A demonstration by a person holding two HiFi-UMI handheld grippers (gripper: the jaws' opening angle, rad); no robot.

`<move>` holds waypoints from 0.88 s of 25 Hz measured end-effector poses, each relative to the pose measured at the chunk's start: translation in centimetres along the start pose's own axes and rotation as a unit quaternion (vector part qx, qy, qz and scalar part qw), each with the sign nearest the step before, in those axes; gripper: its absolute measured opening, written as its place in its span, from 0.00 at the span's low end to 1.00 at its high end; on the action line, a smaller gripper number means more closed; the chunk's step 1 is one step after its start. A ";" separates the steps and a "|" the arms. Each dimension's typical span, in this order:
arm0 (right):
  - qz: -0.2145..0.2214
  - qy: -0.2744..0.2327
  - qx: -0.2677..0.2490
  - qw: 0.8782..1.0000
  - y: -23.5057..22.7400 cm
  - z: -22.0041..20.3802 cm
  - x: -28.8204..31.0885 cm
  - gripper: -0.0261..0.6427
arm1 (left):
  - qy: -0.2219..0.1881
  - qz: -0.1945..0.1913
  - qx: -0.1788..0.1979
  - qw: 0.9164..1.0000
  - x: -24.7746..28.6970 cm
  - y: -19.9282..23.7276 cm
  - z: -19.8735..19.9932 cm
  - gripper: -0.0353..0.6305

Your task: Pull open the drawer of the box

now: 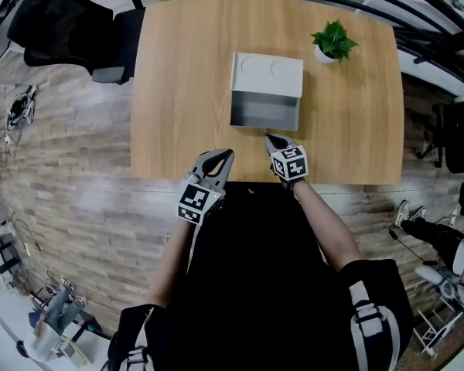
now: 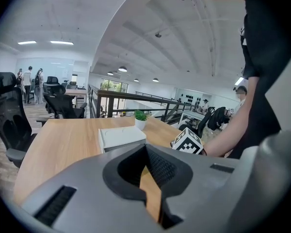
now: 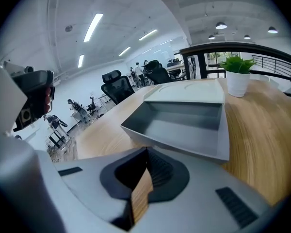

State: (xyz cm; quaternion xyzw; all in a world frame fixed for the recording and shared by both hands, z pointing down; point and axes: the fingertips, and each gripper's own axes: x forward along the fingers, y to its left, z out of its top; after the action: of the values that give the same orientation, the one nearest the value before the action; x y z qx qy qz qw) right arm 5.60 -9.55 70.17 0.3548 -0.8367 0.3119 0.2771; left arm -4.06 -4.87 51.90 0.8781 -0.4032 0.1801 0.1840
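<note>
Item 1. Worktop (image 1: 178,91): pale wood. I work from its near edge.

Item 2. Box (image 1: 267,74): white, flat-lidded, set about mid-worktop, a little right of centre.

Item 3. Drawer (image 1: 264,110): grey and empty. It stands well out of the box on the near side, with its open tray facing up. I judge the pull done, or very nearly.

Item 4. Right tongs (image 1: 269,137): tips brought together, nothing between them. They sit just beside the drawer's near wall; I cannot tell whether they touch it.

Item 5. Left tongs (image 1: 229,153): tips likewise together, holding nothing. They sit at the near edge of the worktop, left of the drawer and apart from it.

Item 6. Potted plant (image 1: 332,41): far right of the worktop, near the box's far right corner and clear of the drawer's path.

Item 7. Office chair (image 1: 69,29): off the far left corner, out of play.

Risks, as I judge them:
- A further pull may bring the drawer right out of the box, so that it tips or drops onto the worktop.
- A forward nudge from the right tongs may push the drawer back in, because the tips sit so near its wall.
- The box looks light and nothing steadies it. A tug on the drawer may drag the whole box toward the near edge.
</note>
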 end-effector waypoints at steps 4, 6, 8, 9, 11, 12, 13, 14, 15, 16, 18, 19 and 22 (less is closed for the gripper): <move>-0.005 -0.018 -0.016 1.000 0.3 1.3 -1.7 0.08 | 0.001 -0.025 0.010 1.000 -0.4 -0.4 0.0 0.09; -0.008 -0.026 -0.026 0.999 0.1 2.0 -2.7 0.08 | 0.004 -0.041 0.017 0.999 -0.3 -0.7 -0.1 0.09; -0.013 -0.027 -0.040 0.999 0.0 2.5 -3.8 0.08 | 0.006 -0.053 0.021 0.998 -0.3 -1.0 -0.3 0.09; -0.015 -0.025 -0.051 0.998 0.0 2.6 -4.3 0.08 | 0.006 -0.058 0.020 0.998 -0.3 -1.1 -0.3 0.09; -0.018 -0.024 -0.071 0.997 0.5 2.9 -5.0 0.08 | 0.006 -0.068 0.020 0.997 -0.3 -1.1 -0.4 0.09; -0.019 -0.026 -0.079 0.996 0.9 3.0 -5.3 0.08 | 0.006 -0.074 0.021 0.997 -0.3 -1.1 -0.4 0.09; -0.021 -0.028 -0.085 0.996 1.3 3.1 -5.6 0.08 | 0.007 -0.080 0.024 0.996 -0.2 -1.1 -0.5 0.09; -0.023 -0.032 -0.089 0.995 1.7 3.2 -5.8 0.08 | 0.008 -0.085 0.027 0.996 -0.2 -1.1 -0.5 0.09; -0.025 -0.036 -0.092 0.995 2.2 3.3 -6.1 0.08 | 0.008 -0.090 0.030 0.995 -0.3 -1.1 -0.5 0.09; -0.027 -0.040 -0.093 0.994 2.6 3.5 -6.2 0.08 | 0.008 -0.093 0.032 0.995 -0.3 -1.0 -0.5 0.09; -0.031 -0.049 -0.098 0.993 3.4 3.8 -6.5 0.08 | 0.007 -0.099 0.035 0.994 -0.3 -0.8 -0.5 0.09; -0.033 -0.053 -0.101 0.993 3.7 4.0 -6.5 0.08 | 0.007 -0.101 0.037 0.994 -0.3 -0.7 -0.6 0.09; -0.040 -0.060 -0.109 0.991 4.2 4.1 -6.5 0.08 | 0.008 -0.109 0.044 0.993 -0.4 -0.7 -0.8 0.09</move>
State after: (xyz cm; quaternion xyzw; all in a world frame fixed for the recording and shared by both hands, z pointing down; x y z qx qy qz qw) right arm 5.26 -7.39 61.65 0.3739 -0.8657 0.1861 0.2758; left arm -3.95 -3.82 52.28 0.9226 -0.2955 0.1835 0.1667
